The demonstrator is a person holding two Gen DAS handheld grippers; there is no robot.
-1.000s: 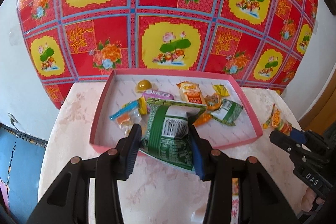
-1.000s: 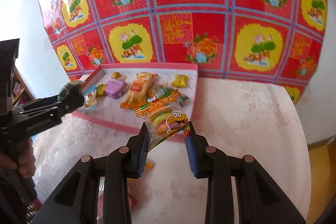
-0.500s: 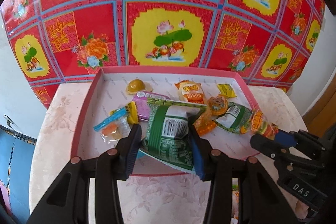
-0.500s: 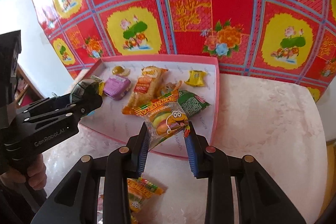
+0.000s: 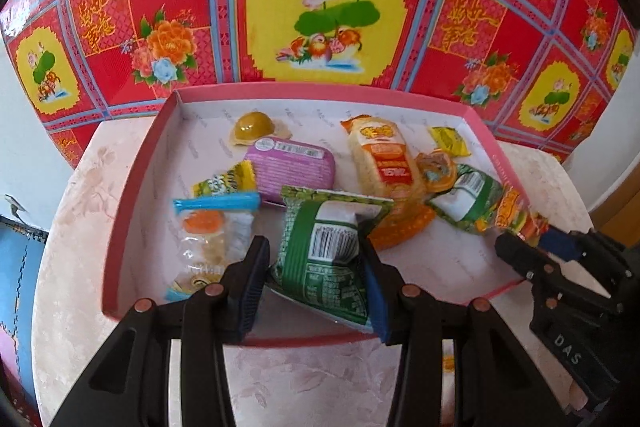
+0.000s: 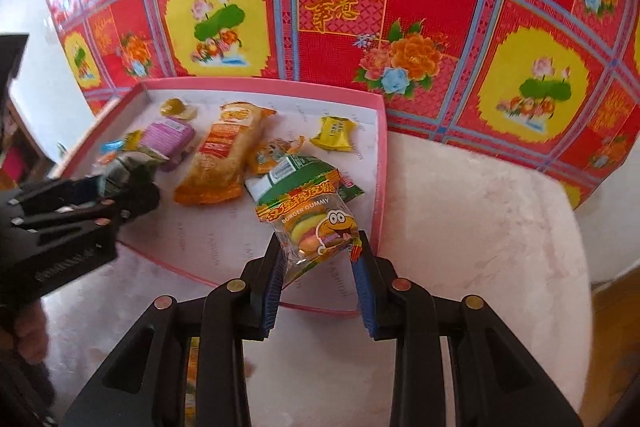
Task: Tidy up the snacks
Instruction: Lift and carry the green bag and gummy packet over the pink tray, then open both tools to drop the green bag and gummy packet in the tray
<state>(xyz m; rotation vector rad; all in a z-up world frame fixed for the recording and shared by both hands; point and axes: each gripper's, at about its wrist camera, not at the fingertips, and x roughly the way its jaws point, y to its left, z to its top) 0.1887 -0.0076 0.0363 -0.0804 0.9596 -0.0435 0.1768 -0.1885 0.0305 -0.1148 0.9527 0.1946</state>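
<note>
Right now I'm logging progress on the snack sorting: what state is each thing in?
Left gripper: shut on green packet, over the box.
Right gripper: shut on burger gummy, over the box.
Box: open, lidless, holding several snacks.
Orange packet: lying flat in box.

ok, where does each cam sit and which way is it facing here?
Left wrist: on the left gripper, angled down at the pink tray; its fingers clamp a green packet; right gripper at right edge.
Right wrist: on the right gripper, angled down at the tray's right side; clamps a burger gummy bag; left gripper and a hand at left.
Shared: tray, snacks, red floral cloth.
</note>
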